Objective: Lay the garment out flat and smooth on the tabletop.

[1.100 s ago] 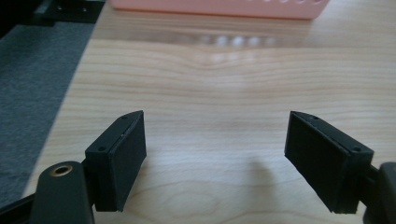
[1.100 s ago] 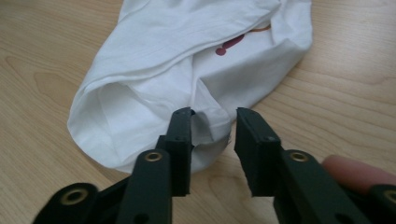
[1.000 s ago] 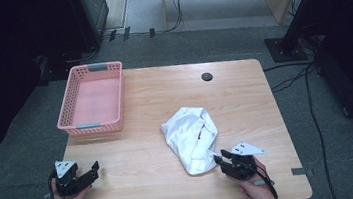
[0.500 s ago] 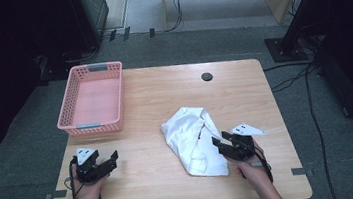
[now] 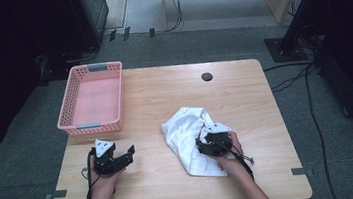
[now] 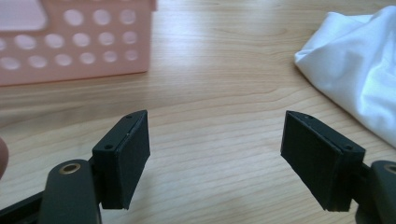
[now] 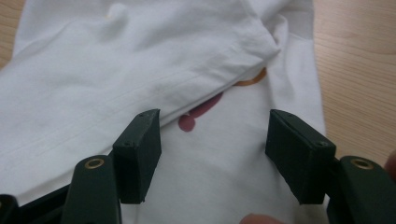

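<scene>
A crumpled white garment (image 5: 188, 128) lies right of the table's middle. In the right gripper view it (image 7: 140, 56) bears a dark red printed mark (image 7: 196, 114) under a fold. My right gripper (image 5: 201, 146) hovers over the garment's near part. Its jaws have just been opening and stand apart (image 7: 215, 140), with cloth lying below them but not pinched. My left gripper (image 5: 129, 153) is open above bare wood to the garment's left. Nothing is between its jaws (image 6: 215, 144), and the garment's edge (image 6: 355, 70) lies ahead to the right.
A pink plastic basket (image 5: 66, 123) stands empty at the table's back left, and its holed wall (image 6: 70, 51) is close ahead of the left gripper. A small black round cap (image 5: 206, 76) sits near the far edge. Cables run over the floor at the right.
The left gripper has moved right and away from the near edge, toward the garment. The right gripper has moved left onto the garment, and its jaws have spread wider.
</scene>
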